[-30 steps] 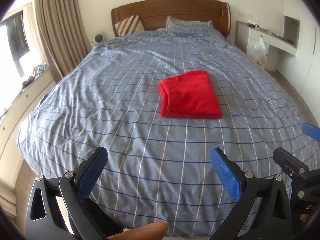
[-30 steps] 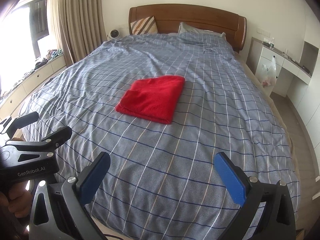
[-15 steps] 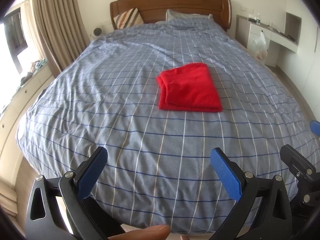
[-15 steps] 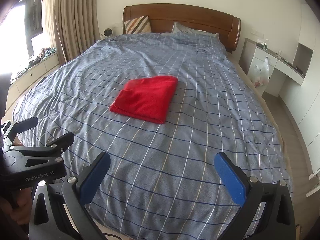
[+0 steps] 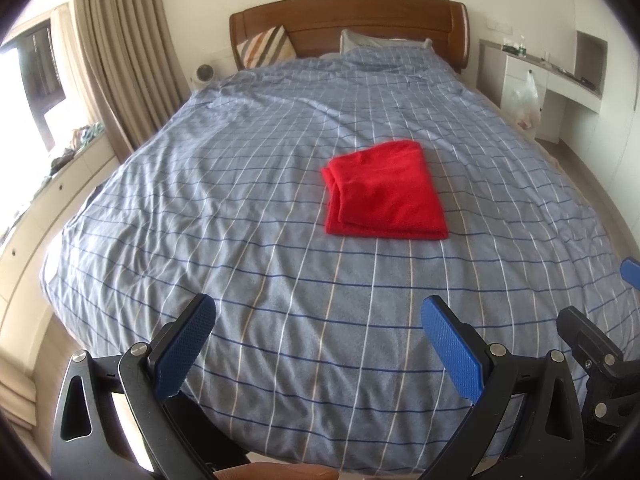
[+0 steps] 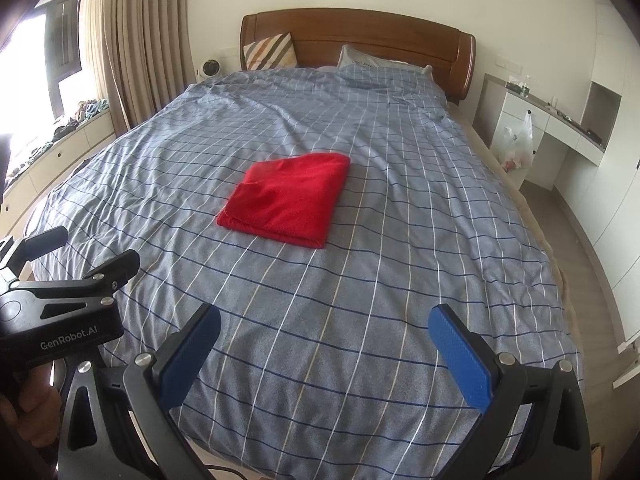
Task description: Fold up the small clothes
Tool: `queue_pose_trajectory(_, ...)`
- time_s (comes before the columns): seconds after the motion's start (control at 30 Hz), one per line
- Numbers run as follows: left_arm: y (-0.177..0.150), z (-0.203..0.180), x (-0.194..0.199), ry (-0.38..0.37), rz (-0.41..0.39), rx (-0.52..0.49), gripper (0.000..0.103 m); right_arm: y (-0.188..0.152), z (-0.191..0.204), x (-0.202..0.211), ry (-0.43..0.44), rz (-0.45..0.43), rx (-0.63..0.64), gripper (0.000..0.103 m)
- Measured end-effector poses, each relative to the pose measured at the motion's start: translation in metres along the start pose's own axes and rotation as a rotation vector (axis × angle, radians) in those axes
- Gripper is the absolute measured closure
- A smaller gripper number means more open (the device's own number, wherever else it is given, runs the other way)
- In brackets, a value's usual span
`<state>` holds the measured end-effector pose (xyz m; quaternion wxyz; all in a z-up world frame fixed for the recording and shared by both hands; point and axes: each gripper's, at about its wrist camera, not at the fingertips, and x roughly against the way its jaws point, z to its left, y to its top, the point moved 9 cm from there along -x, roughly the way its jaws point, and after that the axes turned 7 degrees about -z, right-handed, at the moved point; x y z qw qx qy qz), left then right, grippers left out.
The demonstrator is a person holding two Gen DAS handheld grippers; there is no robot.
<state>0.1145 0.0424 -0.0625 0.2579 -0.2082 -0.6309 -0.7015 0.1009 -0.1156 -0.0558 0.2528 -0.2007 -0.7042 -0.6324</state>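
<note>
The red cloth [image 5: 385,190] is lying folded into a flat, roughly rectangular packet near the middle of the bed [image 5: 248,264], resting on the blue-grey checked duvet cover with nothing touching it. Its layered open edges are showing along the side nearer the window, and the far corner is looking smoothly rounded. The left gripper [image 5: 316,340] is hovering over the foot end of the bed, its blue-padded fingers [image 5: 182,354] standing wide apart and carrying nothing. The right gripper [image 6: 326,354] is likewise hovering at the foot end, fingers spread wide and empty, well apart from the cloth. In the right wrist view the left gripper's black body is appearing at the lower left edge, with part of a hand [image 6: 28,408] gripping its handle. In the left wrist view the right gripper's black frame is intruding at the lower right edge. At the head of the bed a wooden headboard [image 5: 348,20] is standing against the wall, with a striped cushion [image 5: 266,46] and a pale pillow [image 5: 376,42] leaning beside it. Beige curtains [image 5: 124,52] are hanging along the window side, and a white plastic bag [image 5: 525,100] is hanging by the white desk unit on the opposite side.
</note>
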Motion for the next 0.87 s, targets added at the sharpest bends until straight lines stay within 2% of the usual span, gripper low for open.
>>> queue_pose_trajectory(0.37, -0.0022, -0.0054, -0.0002, -0.019, -0.004, -0.005, 0.0, -0.002, -0.0042, -0.0012, -0.01, 0.005, -0.014, 0.001)
queue_pose_trajectory(0.87, -0.0022, -0.0036, 0.0004, 0.002, -0.008, -0.007, 0.0, -0.0011, -0.0056, -0.0016, -0.008, 0.0, -0.021, 0.001)
